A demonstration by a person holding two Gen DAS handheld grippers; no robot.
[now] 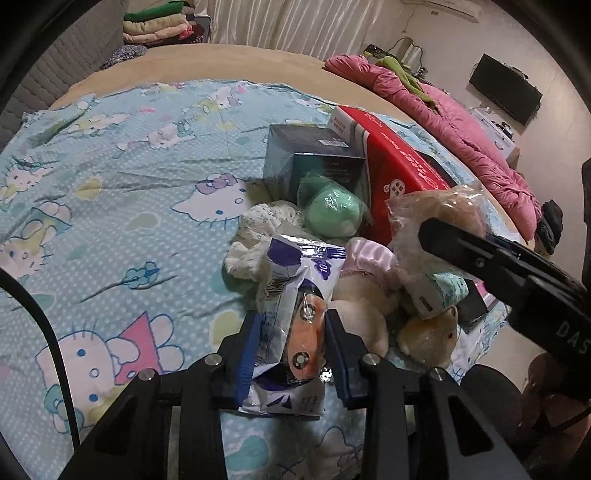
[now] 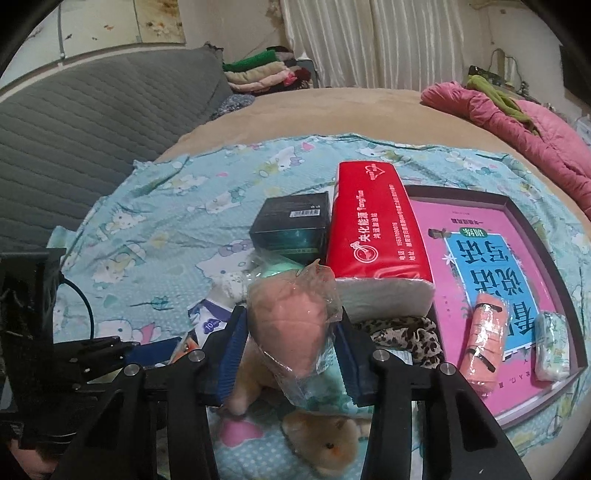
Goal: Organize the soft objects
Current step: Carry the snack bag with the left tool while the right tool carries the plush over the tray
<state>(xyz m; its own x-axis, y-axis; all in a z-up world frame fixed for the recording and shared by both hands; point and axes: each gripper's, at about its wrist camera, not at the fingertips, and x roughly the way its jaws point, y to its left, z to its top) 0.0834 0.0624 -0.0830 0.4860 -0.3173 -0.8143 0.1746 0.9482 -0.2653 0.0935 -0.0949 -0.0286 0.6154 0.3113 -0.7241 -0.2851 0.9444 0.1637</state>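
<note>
My left gripper (image 1: pixel 294 318) is shut on a white and purple foil packet (image 1: pixel 291 391) with an orange piece in it, at the near edge of a pile of soft things. In the pile lie a bagged green ball (image 1: pixel 332 214), a white fluffy cloth (image 1: pixel 255 229), a pink satin scrunchie (image 1: pixel 369 254) and a hamster plush (image 2: pixel 328 446). My right gripper (image 2: pixel 291 314) is shut on a peach plush in a clear bag (image 2: pixel 291 317), held above the pile. A pink tray (image 2: pixel 458 192) to the right holds an orange roll (image 2: pixel 484 339) and a small tissue pack (image 2: pixel 552 347).
A red tissue pack (image 2: pixel 373 236) and a dark box (image 2: pixel 291 221) stand behind the pile on the blue cartoon sheet (image 1: pixel 129 184). A leopard scrunchie (image 2: pixel 406 332) lies by the tray. A pink quilt (image 1: pixel 461 122) lies far right; folded clothes (image 1: pixel 159 26) are stacked at the back.
</note>
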